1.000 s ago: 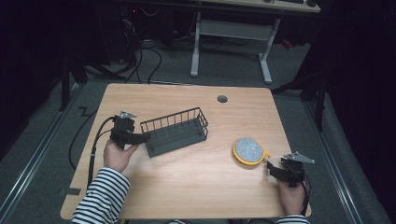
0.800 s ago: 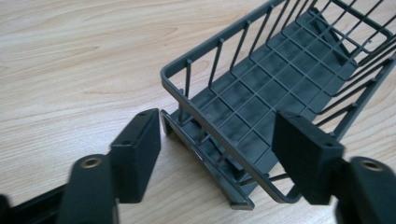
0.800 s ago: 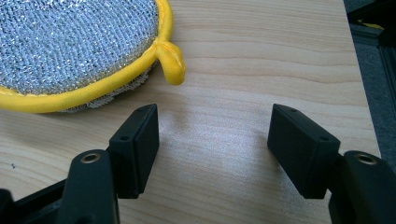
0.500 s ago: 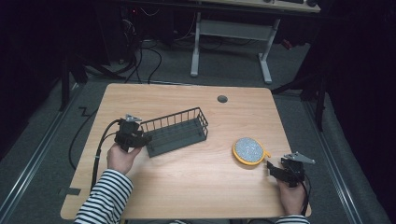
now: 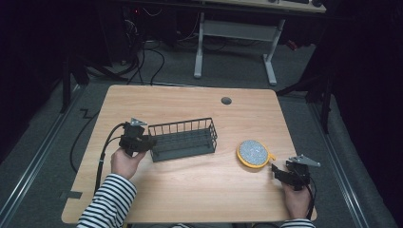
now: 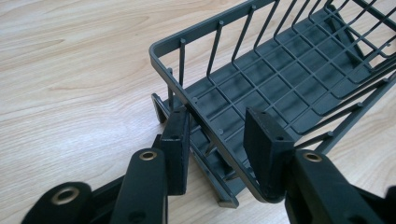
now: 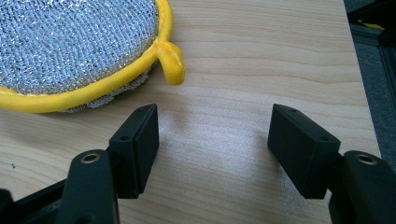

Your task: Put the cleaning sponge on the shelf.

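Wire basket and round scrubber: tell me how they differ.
The wire basket is dark grey, long and open-barred; the scrubber is round, flat, silvery with a yellow rim. The left gripper has been closing on the basket's end wall; the open right gripper sits beside the scrubber, apart. Both rest on the table.

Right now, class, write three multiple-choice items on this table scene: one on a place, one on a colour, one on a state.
1. Where does the round scrubber lie?
A. inside the basket
B. on the table, right of the basket
C. on the floor

2. What colour is the scrubber's rim?
A. yellow
B. red
C. green

3. How do the right gripper's jaws stand?
A. shut on the scrubber
B. shut on the basket
C. open over bare wood

Answers: 1 B, the high view shows it on the wood beside the wire basket. 2 A, a yellow band rings the silver mesh. 3 C, the right gripper view shows wood between the pads.
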Available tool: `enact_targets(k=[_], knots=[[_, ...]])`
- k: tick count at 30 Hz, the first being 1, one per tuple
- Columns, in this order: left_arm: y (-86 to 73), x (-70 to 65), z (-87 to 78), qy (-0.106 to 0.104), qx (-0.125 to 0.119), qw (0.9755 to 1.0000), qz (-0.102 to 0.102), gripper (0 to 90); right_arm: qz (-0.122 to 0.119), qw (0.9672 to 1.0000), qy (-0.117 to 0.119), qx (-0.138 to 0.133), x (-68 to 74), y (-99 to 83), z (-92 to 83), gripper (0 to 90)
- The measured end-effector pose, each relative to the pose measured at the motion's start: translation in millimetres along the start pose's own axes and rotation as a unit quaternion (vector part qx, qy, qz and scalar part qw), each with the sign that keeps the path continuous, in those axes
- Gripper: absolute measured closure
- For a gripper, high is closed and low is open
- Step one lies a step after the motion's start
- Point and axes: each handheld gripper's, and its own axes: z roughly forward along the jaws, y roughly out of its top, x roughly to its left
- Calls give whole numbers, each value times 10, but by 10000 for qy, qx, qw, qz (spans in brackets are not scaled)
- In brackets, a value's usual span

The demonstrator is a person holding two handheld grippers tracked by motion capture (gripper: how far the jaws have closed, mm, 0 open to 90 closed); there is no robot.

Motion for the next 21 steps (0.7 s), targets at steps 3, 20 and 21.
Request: enact_targets(k=[3, 20, 21], knots=[[-3, -28, -5, -69, 29, 9999, 66, 630, -6, 10000, -6, 4, 1, 0, 0, 340], [15, -164, 39, -335, 41, 9992, 221, 704, -23, 10000, -9, 6, 3, 1, 1, 338], [19, -174, 44, -369, 47, 9990, 241, 703, -24, 10000, -7, 6, 4, 1, 1, 338]])
